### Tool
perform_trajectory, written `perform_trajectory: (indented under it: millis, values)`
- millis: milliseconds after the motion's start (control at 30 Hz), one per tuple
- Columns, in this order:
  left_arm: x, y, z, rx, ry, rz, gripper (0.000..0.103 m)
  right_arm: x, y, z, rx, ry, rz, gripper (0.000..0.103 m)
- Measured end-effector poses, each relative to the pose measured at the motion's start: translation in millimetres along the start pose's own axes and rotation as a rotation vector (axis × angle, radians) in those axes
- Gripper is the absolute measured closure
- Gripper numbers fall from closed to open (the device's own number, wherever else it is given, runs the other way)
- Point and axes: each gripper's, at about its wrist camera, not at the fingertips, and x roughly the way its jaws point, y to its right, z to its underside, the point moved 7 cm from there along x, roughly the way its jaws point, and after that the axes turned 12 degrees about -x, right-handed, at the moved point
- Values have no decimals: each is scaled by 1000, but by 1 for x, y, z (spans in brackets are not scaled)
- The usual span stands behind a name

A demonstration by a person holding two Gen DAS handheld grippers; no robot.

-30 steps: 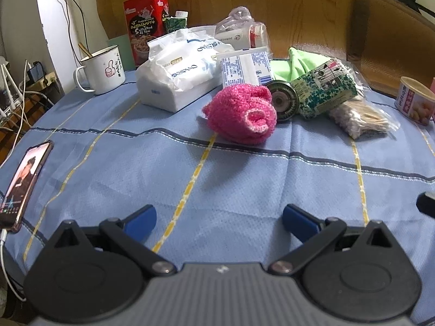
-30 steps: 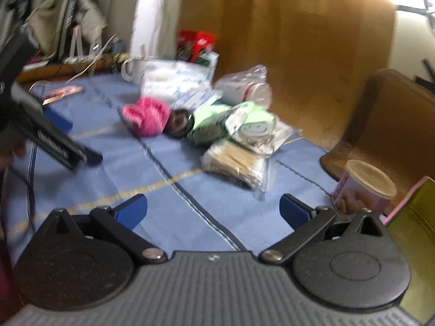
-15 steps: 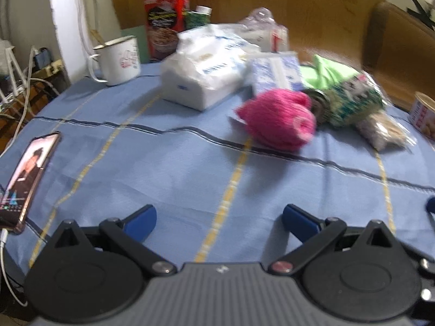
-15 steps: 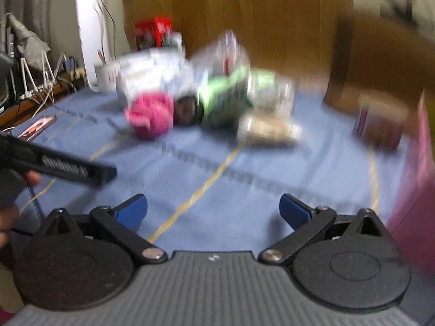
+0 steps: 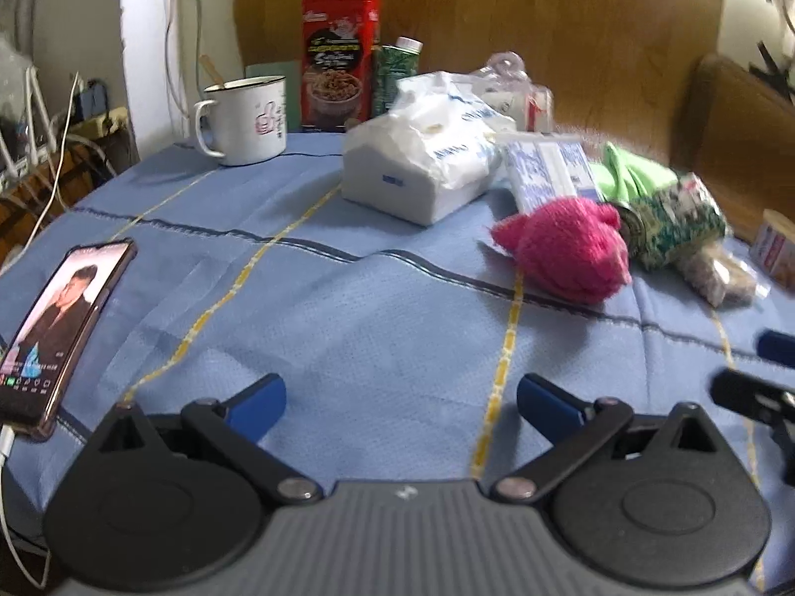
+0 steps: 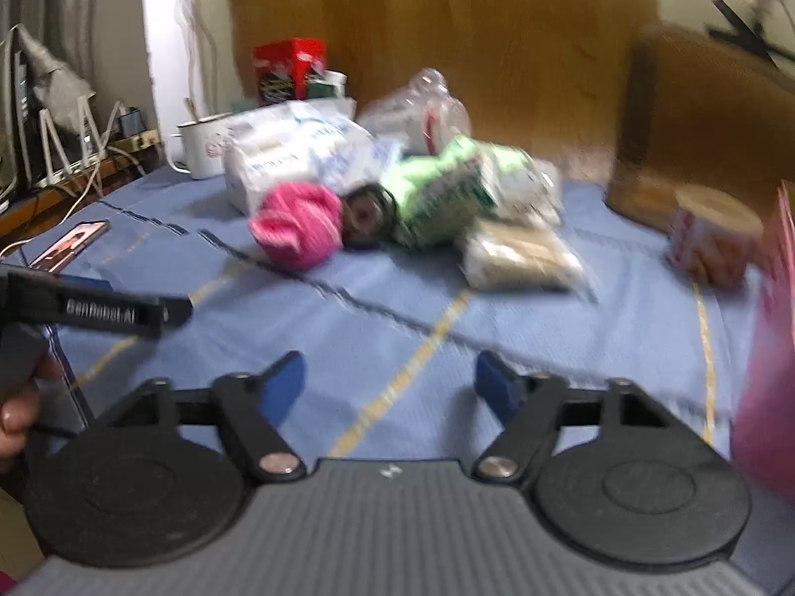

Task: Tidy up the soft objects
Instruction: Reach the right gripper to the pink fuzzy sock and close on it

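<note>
Two handheld grippers hovered low over a blue tablecloth (image 5: 377,308) crossed by yellow and dark stripes. At the bottom of the left wrist view, the left gripper (image 5: 401,400) held its blue-padded jaws wide apart with only cloth between them. At the bottom of the right wrist view, the right gripper (image 6: 388,387) had just been closing its jaws partway; they were still apart and nothing lay between them.

A fuzzy pink sock bundle (image 5: 566,251) sat right of centre in the left view and left of centre in the right view (image 6: 298,228), well ahead of both grippers. It touched a dark round tin (image 6: 365,216), with a green-patterned packet (image 6: 442,193) just beyond and a bag of cotton swabs (image 6: 516,253) lower right. A white tissue pack (image 5: 422,164) sat behind it, an enamel mug (image 5: 246,119) in the upper left, and a phone (image 5: 54,328) at the left edge.

Likely risks: the crowding could make a closing jaw snag the tin or the crinkly packet along with the bundle, and a shallow pinch on the plush fabric could slip. Blur in the right view made fine spacing hard to judge.
</note>
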Motion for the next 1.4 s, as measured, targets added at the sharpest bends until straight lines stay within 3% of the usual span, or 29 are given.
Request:
perform_trajectory:
  millis: [100, 233, 400, 633, 800, 900, 1000, 1100, 1167, 1233, 1400]
  values:
    - [-5, -12, -8, -45, 21, -6, 1, 15, -11, -25, -60, 41, -57, 38]
    - [-11, -24, -13, -97, 26, 5, 0, 53, -26, -54, -60, 25, -147, 41]
    - [-17, -26, -11, -111, 18, 15, 0, 89, -34, -61, -67, -11, -131, 53]
    - [-22, 9, -7, -39, 2, 105, 1, 29, -25, -29, -126, 50, -93, 59]
    - [-22, 55, 6, 60, -49, 199, 1, -27, 1, 10, -171, 92, 61, 59]
    - [-25, 88, 15, 128, -47, 245, 0, -46, 20, 28, -117, 89, 128, 59]
    - [-23, 115, 25, 172, -37, 261, 0, -48, 30, 38, -61, 75, 136, 56]
    - [-11, 125, 37, 217, -30, 188, 0, -43, 29, 45, -47, 56, 118, 43]
    - [-2, 121, 45, 215, -53, 146, 0, -38, 25, 49, -56, 45, 99, 43]
    - [-1, 120, 45, 227, -5, 102, 0, -35, 22, 53, -62, 39, 89, 40]
    - [-1, 115, 42, 217, 19, 118, 0, -41, 27, 59, -34, 47, 59, 32]
